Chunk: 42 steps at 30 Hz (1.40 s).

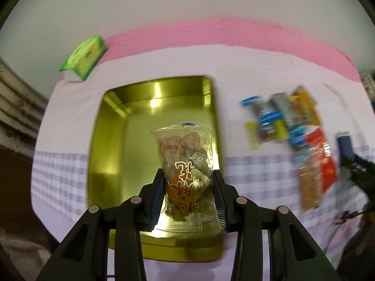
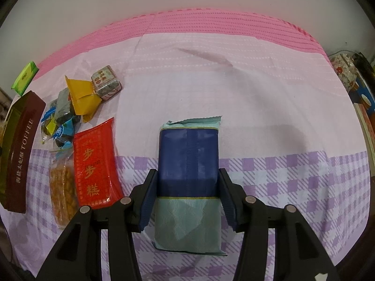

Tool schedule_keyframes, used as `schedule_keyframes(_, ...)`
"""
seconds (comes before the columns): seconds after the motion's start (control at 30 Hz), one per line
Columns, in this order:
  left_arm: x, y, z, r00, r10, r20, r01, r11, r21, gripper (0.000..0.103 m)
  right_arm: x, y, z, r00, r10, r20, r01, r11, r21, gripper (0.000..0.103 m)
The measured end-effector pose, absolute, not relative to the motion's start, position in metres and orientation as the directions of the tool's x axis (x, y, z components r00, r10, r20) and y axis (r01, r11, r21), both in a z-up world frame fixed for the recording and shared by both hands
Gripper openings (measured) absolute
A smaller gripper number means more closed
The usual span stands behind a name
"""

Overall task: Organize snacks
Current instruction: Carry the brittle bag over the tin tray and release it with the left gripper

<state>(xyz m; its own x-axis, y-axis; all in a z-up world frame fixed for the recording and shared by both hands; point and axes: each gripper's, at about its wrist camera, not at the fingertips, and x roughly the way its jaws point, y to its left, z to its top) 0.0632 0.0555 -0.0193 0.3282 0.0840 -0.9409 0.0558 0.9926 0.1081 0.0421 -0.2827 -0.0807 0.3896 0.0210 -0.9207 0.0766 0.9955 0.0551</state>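
Toffee box lettering [image 2: 22, 154], right view only

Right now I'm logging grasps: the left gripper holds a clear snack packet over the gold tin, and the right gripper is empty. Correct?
Not quite. The right gripper isn't empty: the right wrist view shows it clamping a blue and teal packet. The rest stands.

The left gripper [image 1: 189, 194] points forward and down, its two black fingers closed against the sides of a clear snack packet [image 1: 186, 164] that stands upright between the blue pads [image 1: 157, 201]. The right gripper [image 2: 187, 196] is likewise clamped on a blue and teal packet [image 2: 188, 175], pinched across its width, fingers level and symmetric.
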Motion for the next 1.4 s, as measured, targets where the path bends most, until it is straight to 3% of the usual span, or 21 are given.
schedule_keyframes(0.43, 0.058, 0.122, -0.065, 0.252, 0.142, -0.957, 0.078, 0.983, 0.166, 0.040, 0.052, -0.278, -0.081, 0.342, -0.012, -0.940, 0.098, 0.995, 0.023, 0.052)
schedule_keyframes(1.0, 0.053, 0.146, -0.084, 0.234, 0.163, -0.958, 0.100, 0.977, 0.190, 0.040, 0.064, -0.277, -0.083, 0.302, -0.019, -0.953, 0.120, 0.993, 0.018, 0.053)
schedule_keyframes(1.4, 0.051, 0.141, -0.081, 0.237, 0.157, -0.959, 0.099, 0.978, 0.185, 0.042, 0.060, -0.276, -0.082, 0.313, -0.031, -0.949, 0.129, 0.992, 0.010, 0.046)
